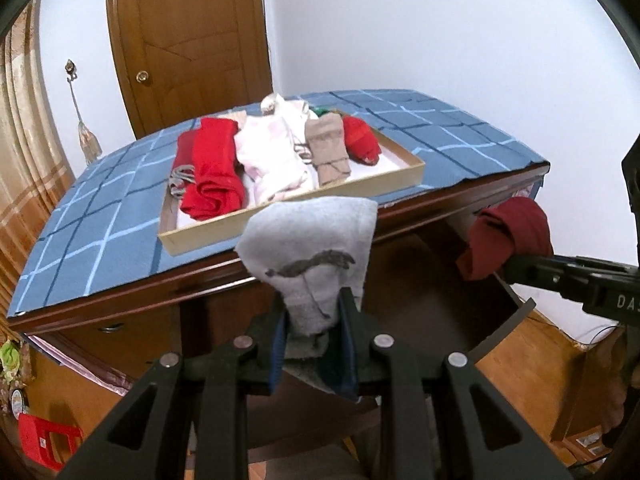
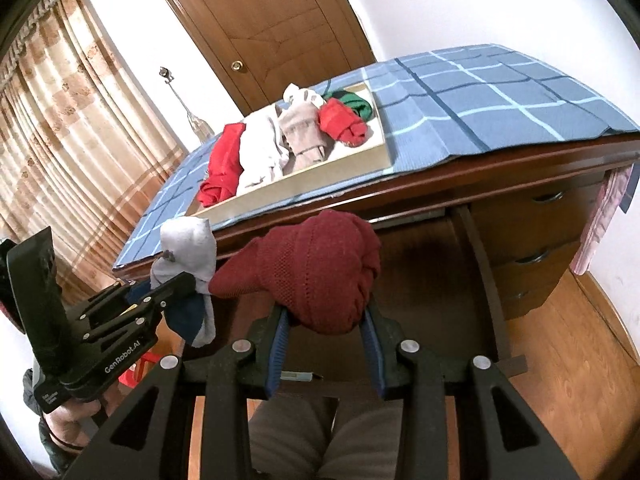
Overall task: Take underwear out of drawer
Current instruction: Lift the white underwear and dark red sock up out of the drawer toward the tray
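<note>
A dark wooden counter (image 1: 280, 276) under a blue checked cloth (image 1: 88, 224) carries a shallow tan tray (image 1: 304, 204) of folded red, pink and beige garments. Near its front edge, above the open wooden drawer (image 2: 480, 240), the right hand-held gripper (image 2: 326, 320) is clamped on a rolled maroon knit underwear (image 2: 316, 268). Left of it, the left hand-held gripper (image 1: 314, 312) is clamped on a grey fabric underwear (image 1: 316, 240).

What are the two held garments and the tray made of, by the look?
Grey garment: soft, fuzzy knit, likely cotton. Dark red garment: open-stitch knit, visible ribbed loops, matte. Tray: pale, flat, matte walls, probably cardboard or thin wood; can't tell which.
</note>
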`<act>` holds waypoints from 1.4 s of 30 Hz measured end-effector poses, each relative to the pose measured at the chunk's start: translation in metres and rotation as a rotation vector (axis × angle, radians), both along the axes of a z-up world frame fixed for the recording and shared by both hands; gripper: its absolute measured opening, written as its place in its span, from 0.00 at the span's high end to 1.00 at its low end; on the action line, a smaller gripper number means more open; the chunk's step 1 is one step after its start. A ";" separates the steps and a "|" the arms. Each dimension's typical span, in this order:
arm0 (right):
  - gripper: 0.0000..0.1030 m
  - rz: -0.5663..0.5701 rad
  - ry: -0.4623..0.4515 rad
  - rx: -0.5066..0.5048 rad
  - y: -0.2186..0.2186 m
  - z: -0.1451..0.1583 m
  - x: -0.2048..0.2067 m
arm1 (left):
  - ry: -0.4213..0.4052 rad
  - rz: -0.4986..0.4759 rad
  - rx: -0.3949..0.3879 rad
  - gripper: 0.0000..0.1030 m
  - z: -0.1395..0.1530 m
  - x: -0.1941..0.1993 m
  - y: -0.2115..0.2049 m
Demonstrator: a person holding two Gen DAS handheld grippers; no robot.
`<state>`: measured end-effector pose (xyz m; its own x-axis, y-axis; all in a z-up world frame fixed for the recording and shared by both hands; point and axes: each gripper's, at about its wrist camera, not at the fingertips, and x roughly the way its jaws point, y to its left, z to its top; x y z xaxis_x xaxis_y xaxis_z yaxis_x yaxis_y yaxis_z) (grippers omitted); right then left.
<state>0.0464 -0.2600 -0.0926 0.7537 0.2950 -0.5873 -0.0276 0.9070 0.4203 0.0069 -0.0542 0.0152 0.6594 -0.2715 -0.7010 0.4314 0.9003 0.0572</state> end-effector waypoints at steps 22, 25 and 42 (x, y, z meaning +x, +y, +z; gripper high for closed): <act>0.64 -0.003 -0.095 -0.005 0.009 0.032 0.002 | -0.068 0.023 -0.020 0.78 0.025 0.017 0.001; 0.64 -0.003 -0.109 -0.008 0.010 0.037 0.006 | -0.070 0.024 -0.026 0.78 0.026 0.021 -0.001; 0.64 0.000 -0.148 -0.003 0.013 0.051 0.038 | -0.064 0.048 -0.064 0.78 0.029 0.057 -0.008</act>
